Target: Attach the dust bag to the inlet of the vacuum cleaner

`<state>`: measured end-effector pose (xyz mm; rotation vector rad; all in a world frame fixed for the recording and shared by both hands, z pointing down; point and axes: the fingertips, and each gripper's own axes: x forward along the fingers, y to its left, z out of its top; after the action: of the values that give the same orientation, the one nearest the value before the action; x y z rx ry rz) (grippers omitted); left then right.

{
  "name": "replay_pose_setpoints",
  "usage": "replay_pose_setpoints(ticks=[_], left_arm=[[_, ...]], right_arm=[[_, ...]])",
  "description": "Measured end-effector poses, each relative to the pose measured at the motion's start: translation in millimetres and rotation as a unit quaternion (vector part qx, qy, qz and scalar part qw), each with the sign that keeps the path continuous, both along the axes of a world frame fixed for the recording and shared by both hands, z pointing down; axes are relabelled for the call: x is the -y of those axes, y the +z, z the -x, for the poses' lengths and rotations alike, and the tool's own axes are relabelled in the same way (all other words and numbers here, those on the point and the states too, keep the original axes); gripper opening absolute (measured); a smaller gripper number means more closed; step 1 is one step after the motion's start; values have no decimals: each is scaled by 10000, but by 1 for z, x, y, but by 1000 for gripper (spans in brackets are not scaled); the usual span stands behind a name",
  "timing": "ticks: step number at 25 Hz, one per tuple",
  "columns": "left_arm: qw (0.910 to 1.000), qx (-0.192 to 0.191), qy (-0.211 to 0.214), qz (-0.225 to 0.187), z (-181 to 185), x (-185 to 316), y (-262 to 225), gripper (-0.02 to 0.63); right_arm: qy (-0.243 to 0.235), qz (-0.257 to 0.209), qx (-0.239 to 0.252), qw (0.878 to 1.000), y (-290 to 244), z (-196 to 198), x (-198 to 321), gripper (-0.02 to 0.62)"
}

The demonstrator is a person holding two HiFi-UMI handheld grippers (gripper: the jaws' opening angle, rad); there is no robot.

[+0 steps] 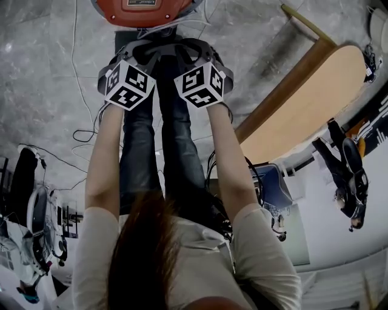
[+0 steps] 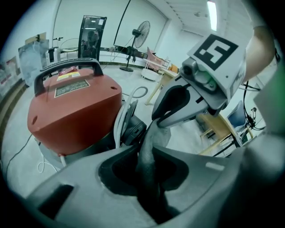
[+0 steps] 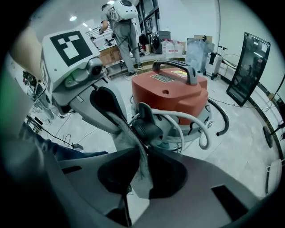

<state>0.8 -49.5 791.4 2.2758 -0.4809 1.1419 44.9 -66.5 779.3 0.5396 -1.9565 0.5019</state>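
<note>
The red vacuum cleaner (image 1: 142,9) stands on the floor just beyond both grippers. Its black inlet (image 2: 132,130) faces me, and the right gripper view shows the inlet (image 3: 146,126) beside a white hose. A grey cloth dust bag (image 2: 151,147) is stretched between the two grippers. My left gripper (image 2: 149,164) is shut on one edge of it. My right gripper (image 3: 140,162) pinches the other edge of the dust bag (image 3: 129,138). In the head view the left gripper (image 1: 138,53) and right gripper (image 1: 193,51) sit close together, pointing down at the vacuum.
A white hose (image 3: 196,122) and a black hose (image 3: 222,118) curl around the vacuum's base. A wooden table (image 1: 309,103) stands to the right. Cables (image 1: 79,130) lie on the floor at left. A person (image 3: 122,26) stands in the background.
</note>
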Motion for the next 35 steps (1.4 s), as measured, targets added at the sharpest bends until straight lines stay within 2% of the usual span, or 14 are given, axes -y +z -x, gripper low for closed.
replay_pose_setpoints(ticks=[7,11,16,22,26,35], left_arm=[[9988,-35,-60,482,2,-1,0,76],[9967,-146,-274,744,2,-1,-2,164],[9967,-125,-450,661,2,-3,-7,167],[9952,-119,-779,588,5,2,-20,167],[9947,-69,-846,583,7,-2,-26,167],[9915,-30,-1197,502,24,-15,-57,166]], right_arm=[[153,222,-25,9996,-2,1,-1,77],[259,452,52,9986,-3,1,-4,110],[406,651,138,9970,-6,3,-7,137],[362,682,142,9969,-16,-1,-10,137],[451,685,159,9965,-26,-8,-15,137],[1112,599,436,9910,-67,-15,-13,135]])
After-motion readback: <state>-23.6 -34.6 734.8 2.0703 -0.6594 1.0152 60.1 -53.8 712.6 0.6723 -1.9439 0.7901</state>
